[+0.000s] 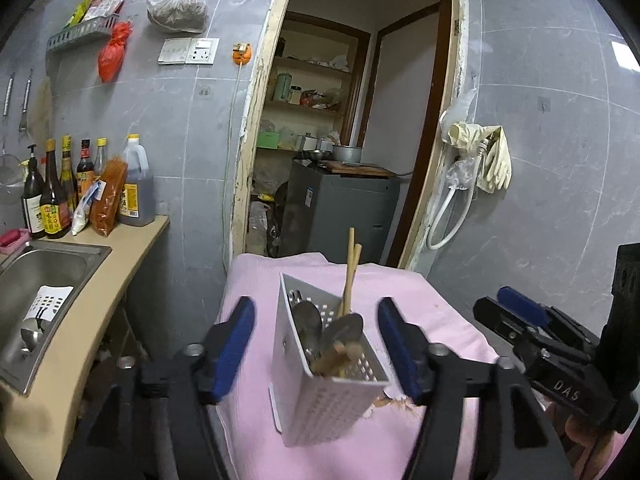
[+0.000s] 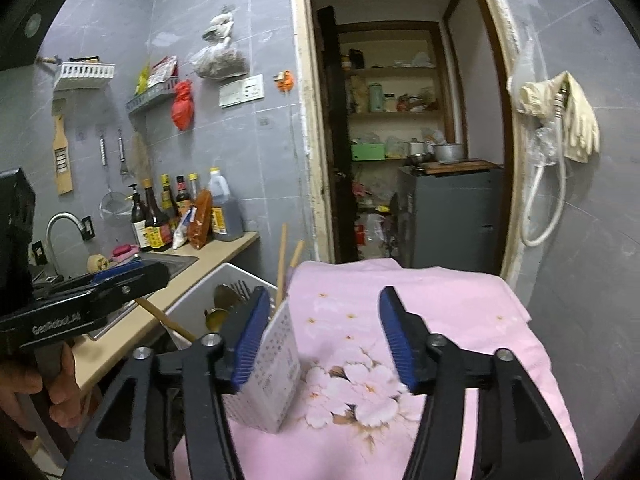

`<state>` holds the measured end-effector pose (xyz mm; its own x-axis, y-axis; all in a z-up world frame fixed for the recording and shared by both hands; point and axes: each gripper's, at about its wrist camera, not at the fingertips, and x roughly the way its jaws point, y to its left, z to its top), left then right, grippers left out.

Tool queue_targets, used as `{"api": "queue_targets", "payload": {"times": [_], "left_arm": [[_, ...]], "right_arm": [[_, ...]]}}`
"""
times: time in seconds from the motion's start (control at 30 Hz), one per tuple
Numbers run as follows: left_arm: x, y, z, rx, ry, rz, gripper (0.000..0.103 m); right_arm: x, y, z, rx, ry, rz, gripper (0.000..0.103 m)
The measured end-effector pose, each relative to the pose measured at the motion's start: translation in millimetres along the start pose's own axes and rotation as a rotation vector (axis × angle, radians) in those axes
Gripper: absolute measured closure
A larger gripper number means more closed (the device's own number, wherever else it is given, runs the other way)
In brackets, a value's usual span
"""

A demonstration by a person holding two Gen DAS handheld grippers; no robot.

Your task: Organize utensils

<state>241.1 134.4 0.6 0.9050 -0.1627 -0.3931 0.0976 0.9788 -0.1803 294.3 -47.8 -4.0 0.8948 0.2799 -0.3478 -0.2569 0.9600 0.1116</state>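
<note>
Left gripper (image 1: 316,344) open astride utensil holder (image 1: 320,392); sink (image 1: 48,268) beside.

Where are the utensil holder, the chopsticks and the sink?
utensil holder (image 1: 320,404), left wrist view, on its perforated front wall.
chopsticks (image 1: 351,268), left wrist view, on the shafts above the holder's rim.
sink (image 1: 60,264), left wrist view, on the bare steel basin wall.

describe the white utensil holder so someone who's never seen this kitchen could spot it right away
Find the pink floral cloth covering the surface in front of the doorway. Near its sink-side edge stands the white utensil holder, a perforated plastic box holding metal spoons and wooden chopsticks. It is the only container standing on the cloth.
</note>
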Motion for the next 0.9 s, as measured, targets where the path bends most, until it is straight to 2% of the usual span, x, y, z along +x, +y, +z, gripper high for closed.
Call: {"api": "queue_targets", "payload": {"times": [0.07,0.17,0.27,0.37,0.9], "left_arm": [[-5,-4,-4,0.0,-0.003,0.008,0.018],[-14,-12,-14,0.009,-0.005,0.029,0.008],[-24,-18,-22,0.01,-0.014,0.051,0.002],[-36,-23,-30,0.001,-0.022,0.069,0.0],[-113,-79,-87,0.006,-0.004,0.111,0.0]], "right_arm": [[-7,-5,-4,0.012,0.01,-0.015,0.034],[-17,-14,-11,0.023,0.029,-0.04,0.022],[-31,-23,-18,0.039,0.035,-0.058,0.009],[-47,-30,-26,0.043,0.035,-0.069,0.001],[-166,-62,-65,0.018,0.06,-0.12,0.001]]}}
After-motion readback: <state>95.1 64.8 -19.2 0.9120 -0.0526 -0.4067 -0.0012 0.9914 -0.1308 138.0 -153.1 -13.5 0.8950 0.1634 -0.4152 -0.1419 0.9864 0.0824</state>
